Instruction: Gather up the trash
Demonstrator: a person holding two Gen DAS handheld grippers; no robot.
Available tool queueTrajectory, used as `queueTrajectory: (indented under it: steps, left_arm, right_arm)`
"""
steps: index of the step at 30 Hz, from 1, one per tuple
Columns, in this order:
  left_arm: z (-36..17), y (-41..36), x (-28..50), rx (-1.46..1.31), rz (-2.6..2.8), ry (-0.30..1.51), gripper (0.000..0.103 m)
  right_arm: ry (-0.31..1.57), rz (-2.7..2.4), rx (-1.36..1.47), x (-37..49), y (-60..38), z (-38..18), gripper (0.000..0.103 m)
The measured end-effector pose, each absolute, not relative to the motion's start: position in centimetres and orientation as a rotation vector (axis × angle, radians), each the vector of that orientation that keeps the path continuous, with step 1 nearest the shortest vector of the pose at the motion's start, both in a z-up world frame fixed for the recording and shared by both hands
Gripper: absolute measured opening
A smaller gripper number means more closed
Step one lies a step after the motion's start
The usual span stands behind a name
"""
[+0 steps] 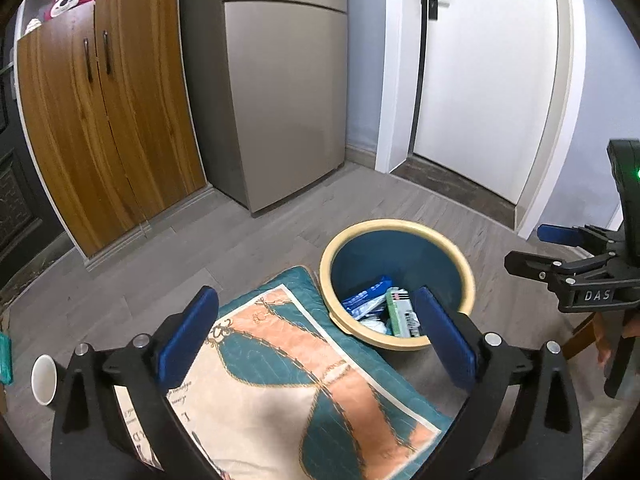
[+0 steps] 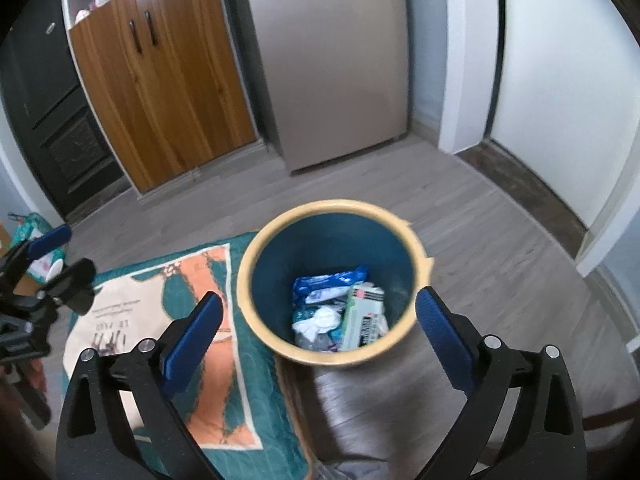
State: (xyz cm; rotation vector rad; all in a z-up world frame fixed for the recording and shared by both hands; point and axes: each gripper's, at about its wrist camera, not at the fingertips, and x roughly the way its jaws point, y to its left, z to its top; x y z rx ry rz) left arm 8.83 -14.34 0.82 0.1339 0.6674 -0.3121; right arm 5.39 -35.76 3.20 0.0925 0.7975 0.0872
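Observation:
A blue trash bin with a cream rim [image 1: 400,226] [image 2: 332,205] stands on the wood floor. Inside lie a blue packet [image 1: 366,298] [image 2: 328,280], a green and white box [image 1: 402,312] [image 2: 362,316] and crumpled white tissue [image 2: 320,320]. My left gripper [image 1: 316,296] [image 2: 68,254] is open and empty, above the patterned cushion just left of the bin. My right gripper [image 2: 320,296] [image 1: 528,248] is open and empty too, held above the bin's mouth. A white paper cup [image 1: 43,378] lies on the floor at the far left.
A teal and peach cushion [image 1: 280,380] [image 2: 160,320] lies against the bin's left side. Behind stand a wooden cabinet [image 1: 108,120], a grey fridge [image 1: 280,100] and a white door [image 1: 480,80]. A teal packet [image 1: 5,356] shows at the left edge.

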Motion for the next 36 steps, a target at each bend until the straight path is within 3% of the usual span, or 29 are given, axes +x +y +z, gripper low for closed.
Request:
queueTrajectory:
  steps: [11, 36]
  left_arm:
    - [2.2, -15.5, 6.0, 0.135, -0.308, 0.613, 0.097]
    - [1.3, -16.1, 6.0, 0.174, -0.283, 0.615, 0.097]
  right_arm:
    - [0.692, 0.001, 0.110, 1.7, -36.4, 5.0, 0.098]
    - [0.694, -0.023, 0.116, 1.3, -36.5, 5.2, 0.098]
